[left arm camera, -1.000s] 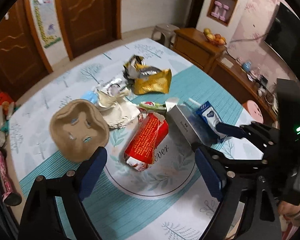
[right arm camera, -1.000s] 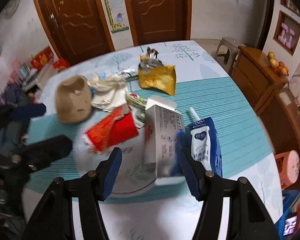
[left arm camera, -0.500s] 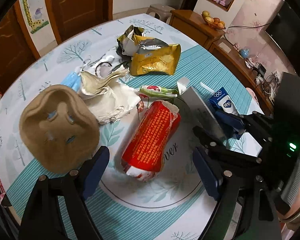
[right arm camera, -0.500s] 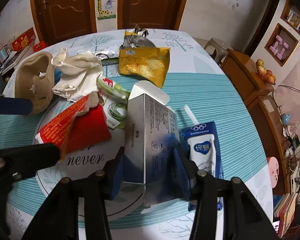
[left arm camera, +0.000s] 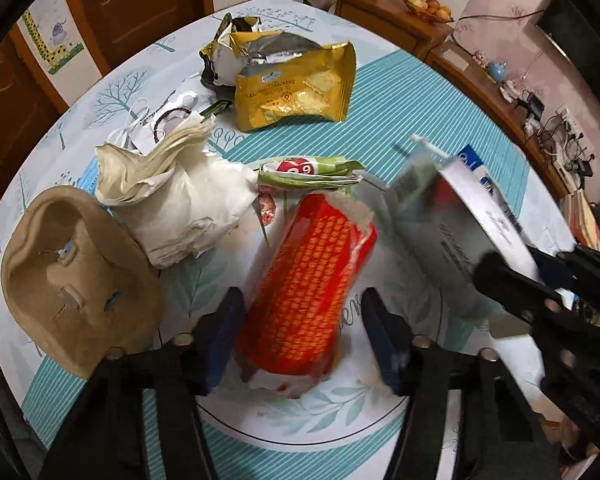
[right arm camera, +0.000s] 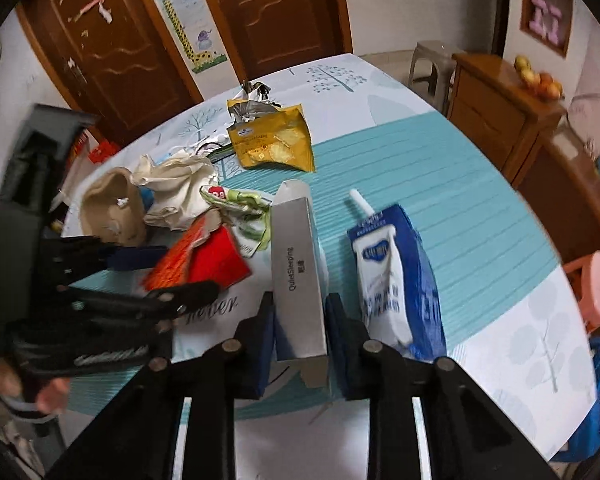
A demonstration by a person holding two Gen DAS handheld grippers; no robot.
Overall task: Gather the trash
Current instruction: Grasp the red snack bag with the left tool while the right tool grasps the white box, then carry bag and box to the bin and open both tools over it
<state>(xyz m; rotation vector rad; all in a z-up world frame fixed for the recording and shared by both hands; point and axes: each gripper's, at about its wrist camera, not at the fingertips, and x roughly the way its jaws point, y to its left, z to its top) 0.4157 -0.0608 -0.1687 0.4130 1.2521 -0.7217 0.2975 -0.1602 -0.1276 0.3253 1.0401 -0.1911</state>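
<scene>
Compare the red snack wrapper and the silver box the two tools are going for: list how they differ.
Colour: the red wrapper is bright red-orange with a torn end; the silver box is plain grey with small print.
Build: the wrapper is soft and crumpled; the box is rigid and straight-edged, its end flap open.
Grip: the right tool pinches the box; the left tool, closing, straddles the wrapper without clearly pressing it.
Both are long and empty-looking.

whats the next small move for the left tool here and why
Probably finish closing the left tool on the red wrapper. Its jaws have just been closing and already straddle the wrapper, but a gap still shows on one side. The right tool already clamps the silver box.
</scene>
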